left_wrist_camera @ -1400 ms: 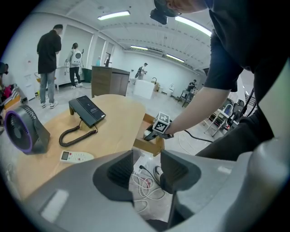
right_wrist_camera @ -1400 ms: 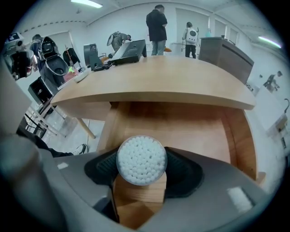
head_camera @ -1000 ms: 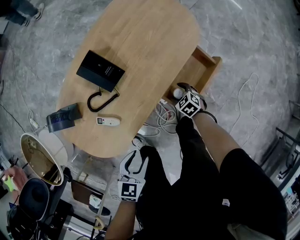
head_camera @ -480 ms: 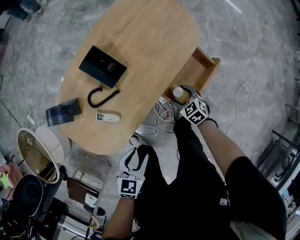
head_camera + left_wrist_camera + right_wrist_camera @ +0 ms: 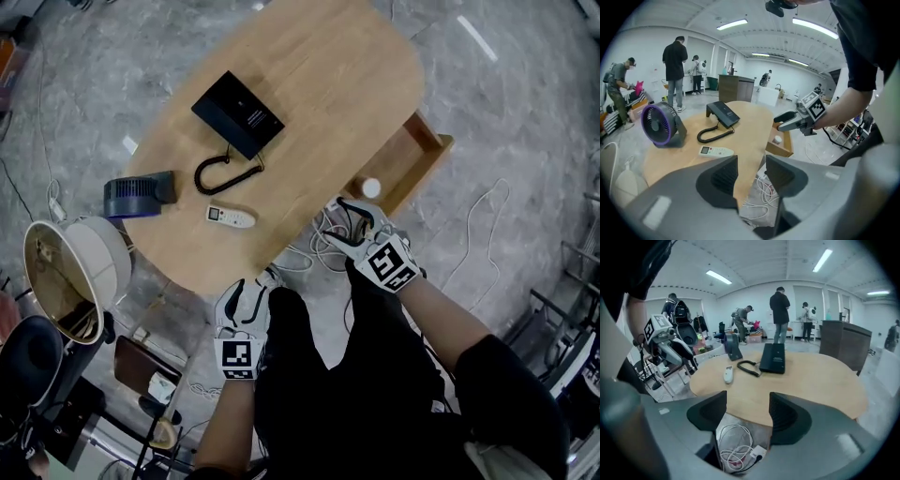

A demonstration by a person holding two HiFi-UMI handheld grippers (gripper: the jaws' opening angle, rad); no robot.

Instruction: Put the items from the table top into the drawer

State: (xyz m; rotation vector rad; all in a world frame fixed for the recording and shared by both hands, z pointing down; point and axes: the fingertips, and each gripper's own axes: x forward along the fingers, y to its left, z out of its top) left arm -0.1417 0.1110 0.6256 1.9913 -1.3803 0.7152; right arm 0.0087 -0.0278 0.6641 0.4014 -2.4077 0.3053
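- Wooden table holds the fan at its left end.
- The white remote lies flat near your edge, its long axis along that edge and its display end toward the fan.
- The black phone sits diagonally beyond, with its coiled cord between them.
- Your left gripper has come nearer the table edge, jaws apart and empty.
- Your right gripper, at the drawer a second ago, now hangs above the floor cables. Its jaws have just narrowed slightly but are apart, nothing between.
- The small white round item lies in the open drawer.
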